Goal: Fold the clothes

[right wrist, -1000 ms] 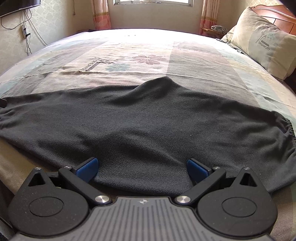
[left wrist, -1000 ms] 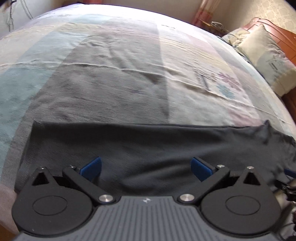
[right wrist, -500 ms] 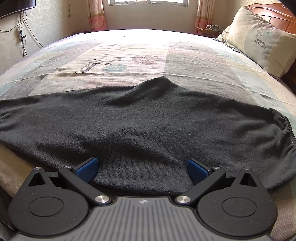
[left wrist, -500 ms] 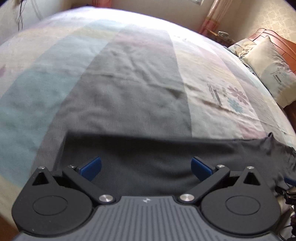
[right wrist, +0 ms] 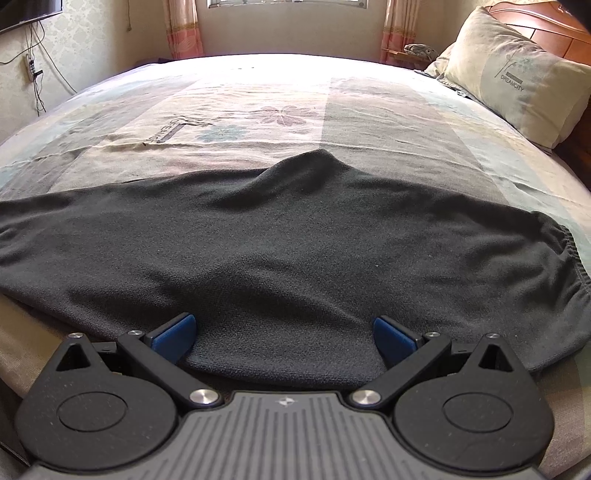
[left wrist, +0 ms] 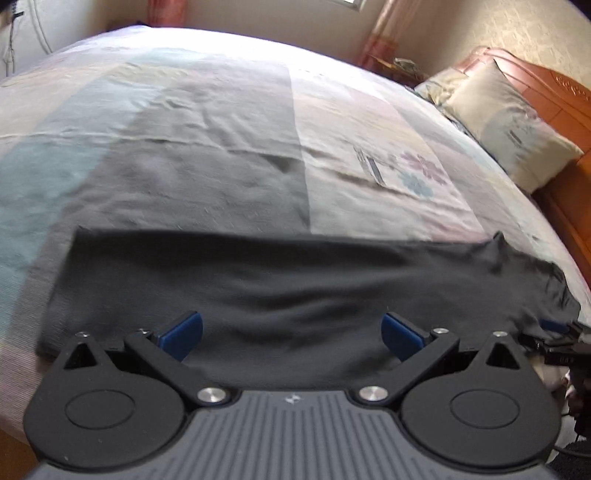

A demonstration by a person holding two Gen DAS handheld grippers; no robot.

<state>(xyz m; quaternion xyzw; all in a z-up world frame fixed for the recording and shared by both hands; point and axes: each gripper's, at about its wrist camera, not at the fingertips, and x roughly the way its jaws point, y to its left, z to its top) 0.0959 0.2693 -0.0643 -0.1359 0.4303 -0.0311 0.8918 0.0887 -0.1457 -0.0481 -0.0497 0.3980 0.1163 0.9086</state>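
Closest to me, my left gripper (left wrist: 291, 330) has its blue pads (left wrist: 183, 329) spread wide with nothing between them, poised at the near edge of the dark garment (left wrist: 258, 280). My right gripper (right wrist: 283, 334) is likewise spread apart and grasping nothing, its pads (right wrist: 173, 334) also at the garment's near edge (right wrist: 280, 266).

The garment looks like a pair of dark grey fleece trousers, laid crosswise along the near side of the bed (right wrist: 258, 110). From the right wrist view, one leg runs off to the left, the gathered elastic waistband (right wrist: 574, 254) lies at the right, and a peak of cloth points away from me in the middle. From the left wrist view I see the leg end as a straight edge on the left; this view is somewhat blurred.

Past the garment, the bedspread (left wrist: 369, 147) stretches out in pale blocks of grey, blue and cream, with printed flowers (right wrist: 280, 114). Farther on, at the right, a pillow (right wrist: 517, 74) leans against the wooden headboard (left wrist: 554, 96). At the far wall I see pink curtains (right wrist: 183, 33) below a window.
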